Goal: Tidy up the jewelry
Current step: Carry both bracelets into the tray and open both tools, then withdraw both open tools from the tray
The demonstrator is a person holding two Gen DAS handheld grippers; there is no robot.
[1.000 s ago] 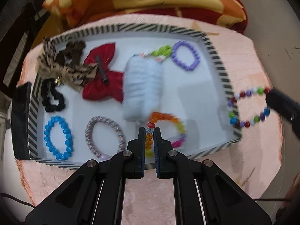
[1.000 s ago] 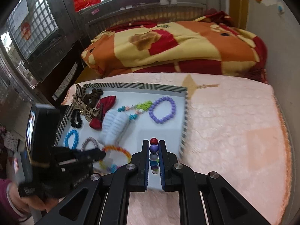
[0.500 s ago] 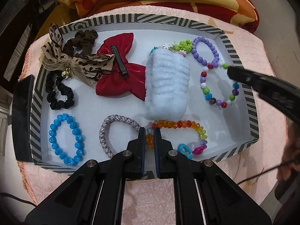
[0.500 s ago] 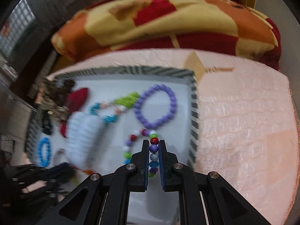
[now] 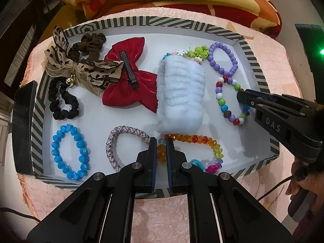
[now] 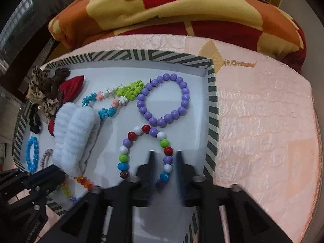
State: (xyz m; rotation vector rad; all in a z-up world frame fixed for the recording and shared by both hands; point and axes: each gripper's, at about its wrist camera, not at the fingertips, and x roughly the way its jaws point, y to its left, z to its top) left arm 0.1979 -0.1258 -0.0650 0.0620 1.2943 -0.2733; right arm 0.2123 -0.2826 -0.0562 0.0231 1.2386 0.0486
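Observation:
A striped-rim tray (image 5: pixel 249 48) (image 6: pixel 211 101) with a white floor holds jewelry and hair pieces. A multicolour bead bracelet (image 5: pixel 222 101) (image 6: pixel 145 131) lies flat at the tray's right side, below a purple bead bracelet (image 5: pixel 222 60) (image 6: pixel 164 99). My right gripper (image 6: pixel 164 154) (image 5: pixel 241 95) is open, its fingers either side of the bracelet's near strand. My left gripper (image 5: pixel 161 141) is shut on the orange-and-rainbow crystal bracelet (image 5: pixel 194 139) at the tray's front edge; that bracelet shows in the right wrist view too (image 6: pixel 85 181).
Inside the tray: a pale blue fluffy scrunchie (image 5: pixel 180 95), red bow clip (image 5: pixel 129 77), leopard bow (image 5: pixel 81 66), brown and black scrunchies, blue bead bracelet (image 5: pixel 68 151), braided band (image 5: pixel 121 141), green-and-teal bracelet (image 6: pixel 117 97). The tray sits on a pink cover (image 6: pixel 263 121); a folded blanket (image 6: pixel 172 10) lies behind.
My right gripper carried the multicolour bracelet from outside the tray over its right rim, lowered it to the floor and opened. My left gripper stayed shut on the crystal bracelet.

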